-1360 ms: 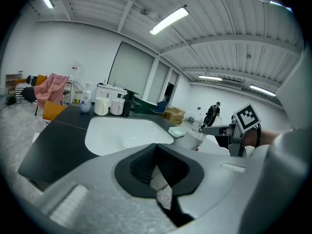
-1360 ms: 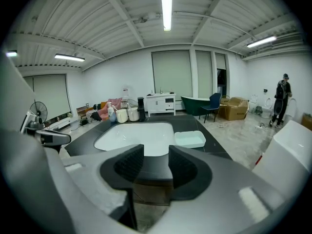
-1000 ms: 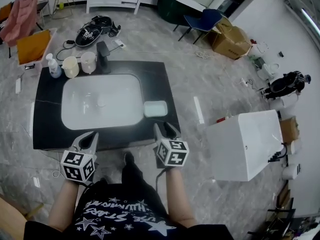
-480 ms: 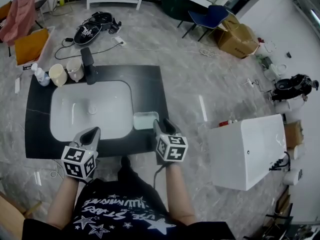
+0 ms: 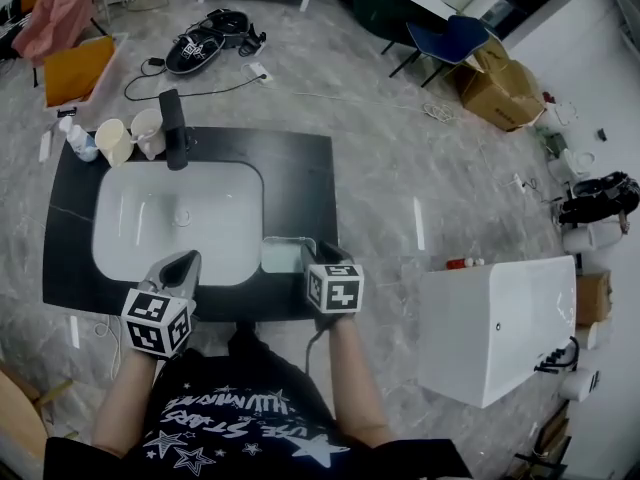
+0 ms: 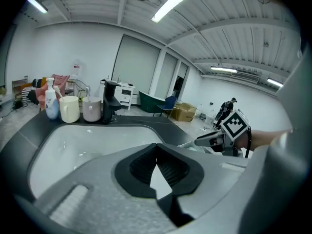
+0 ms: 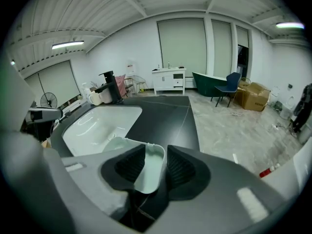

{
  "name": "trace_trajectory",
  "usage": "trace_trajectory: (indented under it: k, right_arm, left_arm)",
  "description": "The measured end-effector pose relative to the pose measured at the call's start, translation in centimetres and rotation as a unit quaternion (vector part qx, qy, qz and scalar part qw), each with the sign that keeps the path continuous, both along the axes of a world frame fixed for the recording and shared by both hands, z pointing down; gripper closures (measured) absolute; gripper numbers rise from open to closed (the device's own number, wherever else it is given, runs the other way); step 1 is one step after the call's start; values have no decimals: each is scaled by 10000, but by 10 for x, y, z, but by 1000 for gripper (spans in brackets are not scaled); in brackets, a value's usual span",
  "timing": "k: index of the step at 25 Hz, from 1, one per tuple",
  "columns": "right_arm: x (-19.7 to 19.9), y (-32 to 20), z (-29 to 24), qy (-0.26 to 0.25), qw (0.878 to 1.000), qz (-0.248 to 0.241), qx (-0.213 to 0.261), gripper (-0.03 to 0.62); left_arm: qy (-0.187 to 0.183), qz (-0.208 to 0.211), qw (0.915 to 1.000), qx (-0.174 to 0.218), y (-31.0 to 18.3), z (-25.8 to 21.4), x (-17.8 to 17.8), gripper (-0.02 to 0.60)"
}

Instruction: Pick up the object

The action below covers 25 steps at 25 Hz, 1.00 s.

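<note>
My right claw (image 5: 318, 254) sits at the near edge of the black counter (image 5: 300, 178). Its jaws are spread and closing, and the near corner of the pale green soap dish (image 5: 281, 254) stands between the pads, which do not press on it yet. The dish lies on the counter just beside the right rim of the white sink (image 5: 112, 248). My left claw (image 5: 181, 265) has its jaws pressed together on nothing and hangs over the sink's near part, well apart from the dish.

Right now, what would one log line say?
step: grasp | right gripper: fingers closing round tray rim | left gripper: shut, empty | tray: on counter by sink
</note>
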State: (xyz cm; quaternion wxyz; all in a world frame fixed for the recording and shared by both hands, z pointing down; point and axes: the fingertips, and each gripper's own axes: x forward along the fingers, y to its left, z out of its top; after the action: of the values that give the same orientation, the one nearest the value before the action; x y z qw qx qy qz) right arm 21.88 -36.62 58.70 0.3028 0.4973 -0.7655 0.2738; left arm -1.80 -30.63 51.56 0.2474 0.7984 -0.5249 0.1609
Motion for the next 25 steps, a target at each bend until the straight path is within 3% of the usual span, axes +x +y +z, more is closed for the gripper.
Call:
trace_trajectory:
  k: [8,11,25]
  right_arm:
    - [4,-9,21,270,9988,-299,-262,493]
    - [3,-10,25,293,9985,-370,-288,553]
    - [-1,-9,7,434,9989,-175,11,568]
  left_arm:
    - [-17,-215,9997,-93,1,9,8,574]
    - [-19,-288,9995,-117,3,14,7,574]
    - [33,-411,9991,-18,23,13,-16,574]
